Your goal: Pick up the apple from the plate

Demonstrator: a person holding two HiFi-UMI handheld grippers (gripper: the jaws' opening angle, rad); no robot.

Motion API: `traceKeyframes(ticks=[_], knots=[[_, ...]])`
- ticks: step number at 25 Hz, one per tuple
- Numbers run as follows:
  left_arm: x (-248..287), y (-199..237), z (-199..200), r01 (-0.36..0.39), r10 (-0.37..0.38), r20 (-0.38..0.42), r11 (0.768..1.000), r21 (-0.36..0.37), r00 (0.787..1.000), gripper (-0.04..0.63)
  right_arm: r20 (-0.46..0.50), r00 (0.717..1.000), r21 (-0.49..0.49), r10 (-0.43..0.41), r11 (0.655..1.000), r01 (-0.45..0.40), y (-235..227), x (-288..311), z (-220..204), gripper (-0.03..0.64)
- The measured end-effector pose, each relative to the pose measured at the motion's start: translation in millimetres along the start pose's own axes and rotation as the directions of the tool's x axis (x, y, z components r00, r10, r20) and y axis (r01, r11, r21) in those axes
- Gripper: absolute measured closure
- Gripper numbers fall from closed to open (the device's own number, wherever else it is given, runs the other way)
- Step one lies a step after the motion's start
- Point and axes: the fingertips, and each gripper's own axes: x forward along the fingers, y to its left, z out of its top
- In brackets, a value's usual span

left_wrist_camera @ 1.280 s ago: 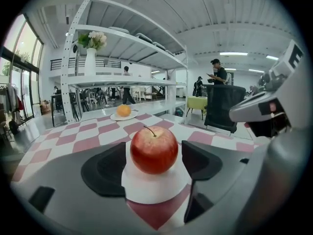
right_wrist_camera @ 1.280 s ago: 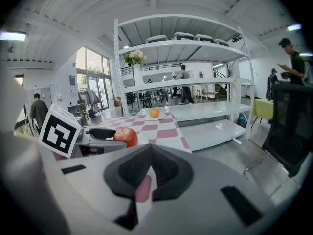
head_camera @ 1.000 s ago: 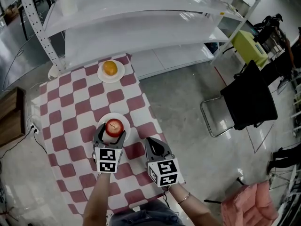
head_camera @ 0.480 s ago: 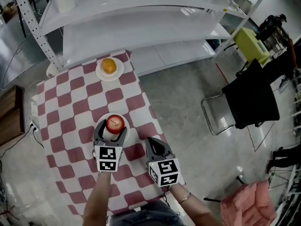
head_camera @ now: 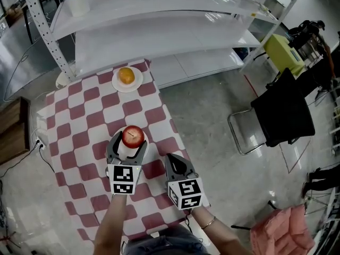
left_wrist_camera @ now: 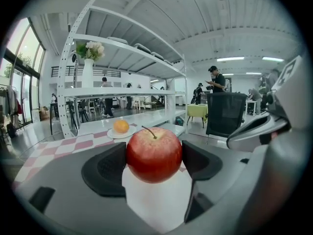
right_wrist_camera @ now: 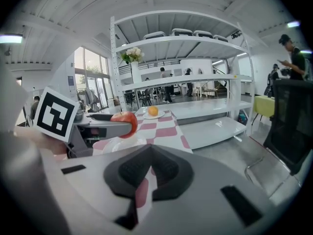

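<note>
A red apple [head_camera: 133,136] sits clamped between the two dark pads of my left gripper [head_camera: 128,142]. In the left gripper view the apple [left_wrist_camera: 154,154] hangs just above the small white plate [left_wrist_camera: 157,202], with a gap under it. That plate [head_camera: 122,152] lies on the red-and-white checked table [head_camera: 79,126]. My right gripper [head_camera: 173,162] hovers near the table's right edge, beside the left one, its jaws shut on nothing [right_wrist_camera: 149,168]. The right gripper view also catches the apple [right_wrist_camera: 126,123] held over the plate [right_wrist_camera: 117,144].
An orange [head_camera: 126,76] rests on a second white plate [head_camera: 137,83] at the table's far end. A white metal shelf rack [head_camera: 159,31] stands beyond the table. A black chair [head_camera: 279,113] is on the floor to the right.
My left gripper has moved slightly forward and up with the apple held in it, off the plate. The right gripper has stayed where it was.
</note>
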Motion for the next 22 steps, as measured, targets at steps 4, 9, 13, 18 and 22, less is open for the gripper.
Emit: traceKeyframes(ticks=[4,9,13,18,22], knots=[[-14,0,12,-0.005,0.004,0.022,1.0,0.009,1.0,0.244,0.025,1.0,-0.008,-0.001,1.0,0.002,8,-10,7,0.607],[-34,0,21,-0.013,0.012,0.043,1.0,0.018,0.999,0.244,0.051,0.999,-0.019,-0.008,1.0,0.009,17,-24,12,0.607],[-54,-2,26,-0.014,0.013,0.061,1.0,0.011,0.998,0.244,0.077,0.997,-0.029,-0.016,0.999,0.019,25,-36,18,0.607],[-79,-1,30,-0.018,0.018,0.081,1.0,-0.007,0.997,0.244,0.108,0.994,-0.042,-0.027,0.999,0.032,38,-52,26,0.607],[-100,-2,36,-0.015,0.015,0.099,1.0,-0.005,0.995,0.244,0.129,0.991,-0.053,-0.034,0.998,0.041,49,-66,31,0.607]])
